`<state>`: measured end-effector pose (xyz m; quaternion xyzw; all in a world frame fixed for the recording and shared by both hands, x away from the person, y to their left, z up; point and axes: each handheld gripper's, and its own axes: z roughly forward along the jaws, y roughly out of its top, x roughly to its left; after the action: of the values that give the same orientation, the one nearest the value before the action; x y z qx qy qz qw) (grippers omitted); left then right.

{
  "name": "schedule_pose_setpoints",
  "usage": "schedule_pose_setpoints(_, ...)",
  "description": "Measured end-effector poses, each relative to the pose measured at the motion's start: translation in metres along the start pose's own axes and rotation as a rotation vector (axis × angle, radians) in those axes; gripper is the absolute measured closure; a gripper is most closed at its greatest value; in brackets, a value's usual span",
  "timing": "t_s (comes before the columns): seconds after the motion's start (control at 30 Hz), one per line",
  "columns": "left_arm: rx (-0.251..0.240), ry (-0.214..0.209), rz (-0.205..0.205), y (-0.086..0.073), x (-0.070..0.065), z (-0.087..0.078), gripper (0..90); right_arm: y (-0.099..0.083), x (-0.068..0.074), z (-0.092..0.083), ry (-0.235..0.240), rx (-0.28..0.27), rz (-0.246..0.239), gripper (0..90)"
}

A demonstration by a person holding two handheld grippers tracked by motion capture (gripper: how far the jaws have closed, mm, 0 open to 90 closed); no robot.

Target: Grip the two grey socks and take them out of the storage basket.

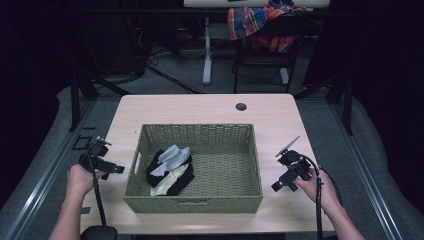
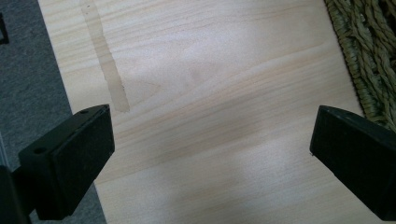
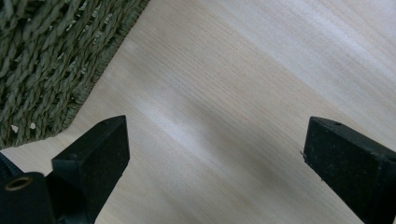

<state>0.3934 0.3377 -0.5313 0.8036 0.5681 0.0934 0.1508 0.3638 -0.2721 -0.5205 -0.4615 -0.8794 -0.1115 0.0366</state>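
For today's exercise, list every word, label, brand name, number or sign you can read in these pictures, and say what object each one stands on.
There are none to read.
The woven basket, the socks in it, the table and both grippers, left and right, show no lettering.
The plaid cloth on the chair behind bears a pattern, no text.

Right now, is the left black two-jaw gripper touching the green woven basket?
Apart. In the high view, bare wooden table lies between the left gripper and the green woven basket; its jaws stand wide open over bare wood.
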Motion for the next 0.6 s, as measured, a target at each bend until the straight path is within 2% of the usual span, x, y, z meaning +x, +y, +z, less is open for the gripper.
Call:
schedule_pose_setpoints(0.03, -0.001, 0.001, 0.0, 0.0001, -0.0003, 0.0, 0.0, -0.0006, 0.0015, 0.0017, 0.004, -0.019, 0.016, 6.9)
schedule_pose_setpoints(0.1, -0.006, 0.005, 0.004, 0.0003, -0.0009, -0.0002, 0.0, 0.0014, -0.0006, -0.0013, -0.008, 0.029, -0.029, 6.9)
schedule_pose_setpoints(0.13, -0.011, 0.007, 0.0, 0.0003, -0.0013, -0.0001, 0.0, 0.0016, -0.001, -0.0017, -0.008, 0.036, -0.035, 6.9)
schedule_pose_setpoints(0.17, -0.011, 0.01, -0.001, 0.0003, -0.0013, -0.0003, 0.0, 0.0011, -0.0007, -0.0014, -0.009, 0.034, -0.028, 6.9)
schedule_pose_setpoints(0.2, -0.01, 0.013, -0.001, 0.0004, -0.0011, -0.0004, 0.0, -0.0002, 0.0003, 0.0, -0.006, 0.01, -0.005, 7.0)
schedule_pose_setpoints(0.33, 0.006, 0.023, -0.008, 0.0012, -0.0003, -0.0016, 0.0, 0.0002, 0.0002, -0.0019, -0.009, 0.015, -0.02, 7.0)
schedule_pose_setpoints(0.37, 0.003, 0.023, -0.012, 0.0013, 0.0001, -0.0021, 0.0, -0.0008, 0.0019, -0.0001, -0.009, -0.01, 0.001, 7.0)
schedule_pose_setpoints(0.5, -0.007, 0.027, -0.027, 0.0021, 0.0027, -0.0042, 0.0, 0.0006, -0.0003, -0.0015, -0.011, 0.022, -0.028, 7.0)
schedule_pose_setpoints(0.6, -0.004, 0.021, -0.034, 0.0026, 0.0044, -0.0052, 0.0, -0.0008, 0.001, 0.0014, 0.007, -0.012, 0.011, 7.2)
